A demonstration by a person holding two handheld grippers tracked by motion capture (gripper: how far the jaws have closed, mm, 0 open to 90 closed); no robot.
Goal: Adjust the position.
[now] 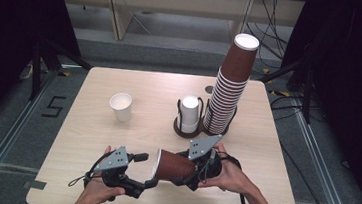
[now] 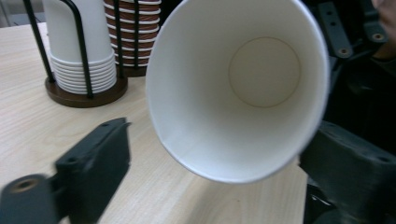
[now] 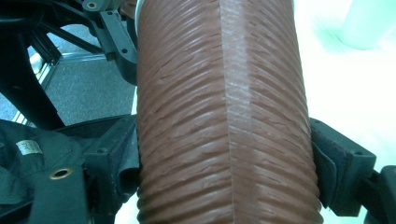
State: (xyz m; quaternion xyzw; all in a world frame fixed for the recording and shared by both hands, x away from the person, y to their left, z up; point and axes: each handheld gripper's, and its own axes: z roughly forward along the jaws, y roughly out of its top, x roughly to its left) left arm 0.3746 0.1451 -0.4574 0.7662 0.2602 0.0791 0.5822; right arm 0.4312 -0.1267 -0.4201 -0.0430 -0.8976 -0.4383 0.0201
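A brown ribbed paper cup (image 1: pixel 173 165) lies on its side above the near part of the table, its white mouth turned toward my left gripper. My right gripper (image 1: pixel 186 171) is shut on the cup's body, and in the right gripper view the brown cup (image 3: pixel 224 116) has a black pad pressed on each side by the right gripper (image 3: pixel 224 163). My left gripper (image 1: pixel 146 170) is open, its two jaws standing on either side of the rim. In the left gripper view the cup (image 2: pixel 243 88) shows its white inside between the jaws of the left gripper (image 2: pixel 219 130).
A single white cup (image 1: pixel 121 106) stands upright left of the table's (image 1: pixel 115 141) centre. At the back right, a wire holder carries a short stack of white cups (image 1: pixel 189 114) (image 2: pixel 79 51) and a tall leaning stack of brown cups (image 1: pixel 230 86) (image 2: pixel 135 32).
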